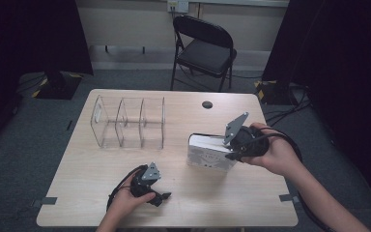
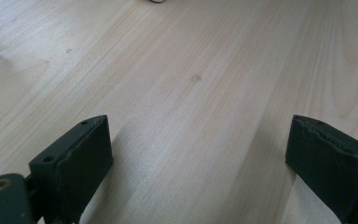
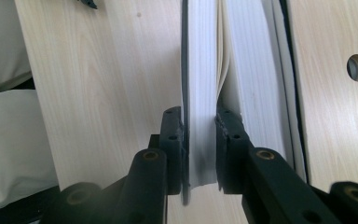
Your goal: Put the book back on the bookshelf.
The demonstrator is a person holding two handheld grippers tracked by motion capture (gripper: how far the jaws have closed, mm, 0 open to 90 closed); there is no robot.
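A pale wooden table [image 1: 101, 193] carries a clear divider rack [image 1: 128, 123] on its left half and, well apart on its right half, a white book [image 1: 207, 152] standing on edge with its pages fanned. The right gripper [image 3: 199, 140], held in the person's right hand [image 1: 275, 154] at the book's right end, is clenched on a wad of pages together with the dark cover, one jaw pressing on each side. The left gripper [image 2: 198, 158] rests low over bare tabletop near the front edge, in the left hand [image 1: 128, 200], its jaws released and spread wide with nothing between them.
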